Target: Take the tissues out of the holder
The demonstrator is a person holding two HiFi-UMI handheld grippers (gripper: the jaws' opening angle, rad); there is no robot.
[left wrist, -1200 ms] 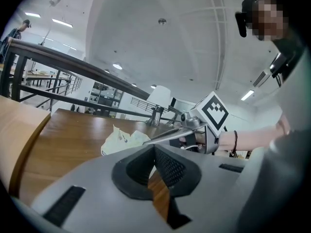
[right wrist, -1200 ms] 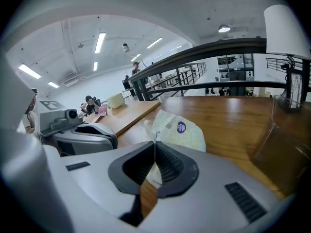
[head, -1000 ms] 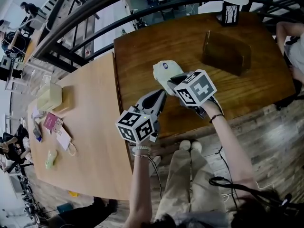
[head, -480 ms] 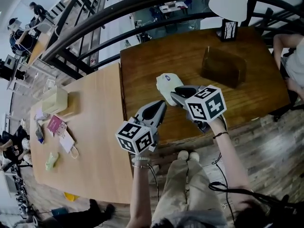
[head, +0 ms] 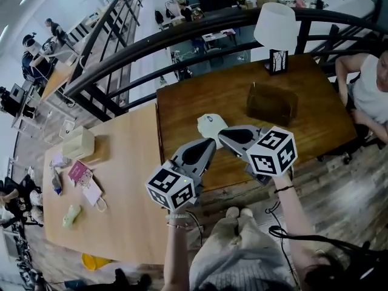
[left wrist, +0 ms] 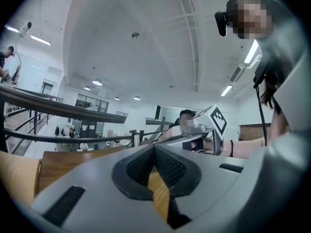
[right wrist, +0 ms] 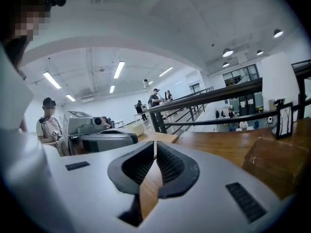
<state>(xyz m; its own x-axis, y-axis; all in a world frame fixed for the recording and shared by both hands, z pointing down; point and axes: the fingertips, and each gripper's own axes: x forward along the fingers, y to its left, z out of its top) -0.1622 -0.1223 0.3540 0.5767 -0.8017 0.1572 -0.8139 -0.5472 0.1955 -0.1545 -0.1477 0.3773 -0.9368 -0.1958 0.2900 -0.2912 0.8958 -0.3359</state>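
Plainly, the pack of tissues [head: 210, 125] lies flat on the dark wooden table [head: 200, 102], out of the brown holder [head: 271, 103], which stands well apart from it toward the lamp [head: 274, 28] at the table's far edge. The right gripper [head: 222, 133] points at the pack's near edge; it seems to hang above it rather than touch, though the head view makes height hard to judge. Its jaws have just been closing and now stand almost together, a thin slit left at the tips and nothing between them. The left gripper [head: 208, 143] is just beside it, its jaws brought fully together on nothing. To the left, a lighter table [head: 121, 187] adjoins the dark one and bears a pale box [head: 79, 143], a pink booklet [head: 79, 172] and a small green object [head: 71, 216]. A person [head: 370, 96] sits at the dark table's right end.
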